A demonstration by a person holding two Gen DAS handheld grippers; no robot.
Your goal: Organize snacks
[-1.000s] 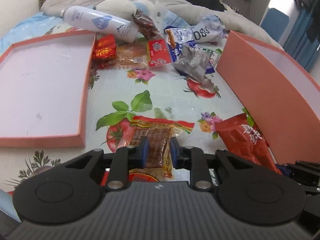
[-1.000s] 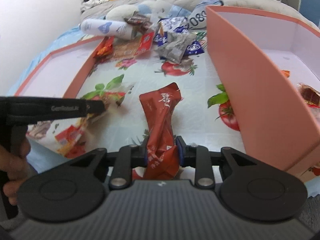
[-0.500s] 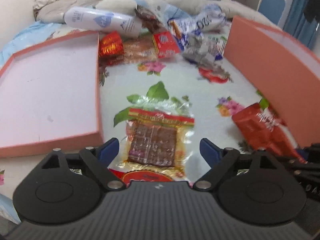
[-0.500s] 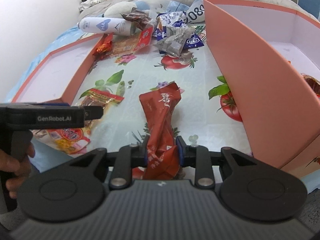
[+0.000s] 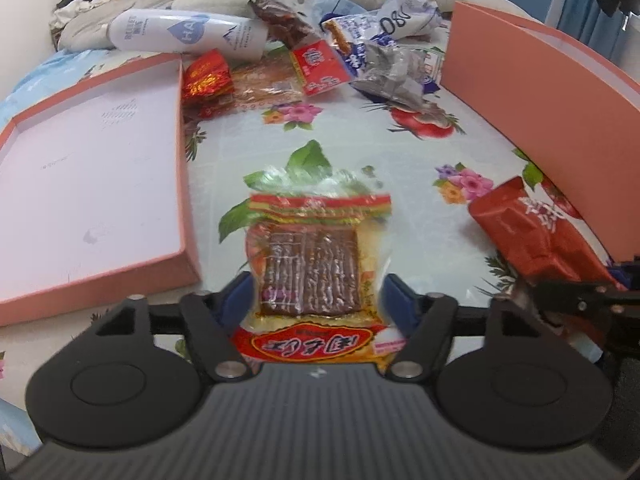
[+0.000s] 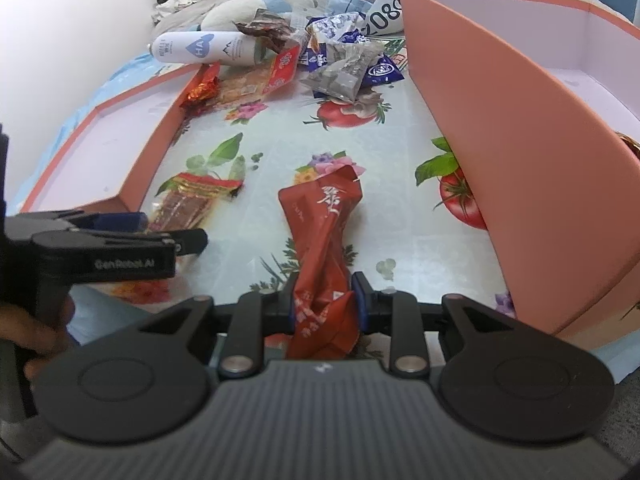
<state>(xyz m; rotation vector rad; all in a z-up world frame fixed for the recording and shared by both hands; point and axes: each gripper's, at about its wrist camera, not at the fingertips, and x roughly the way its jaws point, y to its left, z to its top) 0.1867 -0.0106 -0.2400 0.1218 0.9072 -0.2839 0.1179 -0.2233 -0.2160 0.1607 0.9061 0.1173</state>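
my right gripper (image 6: 325, 300) is clamped on the red snack pouch (image 6: 324, 232), beside the deep pink box (image 6: 500, 152); my left gripper (image 5: 316, 300) is spread around the flat jerky packet (image 5: 312, 264) on the tablecloth (image 5: 360, 132). both look light, crinkly, slippery, so i'd pinch their sealed edges

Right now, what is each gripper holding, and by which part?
Right gripper pinches the red snack packet near its lower end. Left gripper is open, holding nothing.

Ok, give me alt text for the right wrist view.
The right gripper is shut on a crumpled red snack packet above a floral tablecloth. A tall pink box stands right; the open left gripper straddles a clear-wrapped snack.
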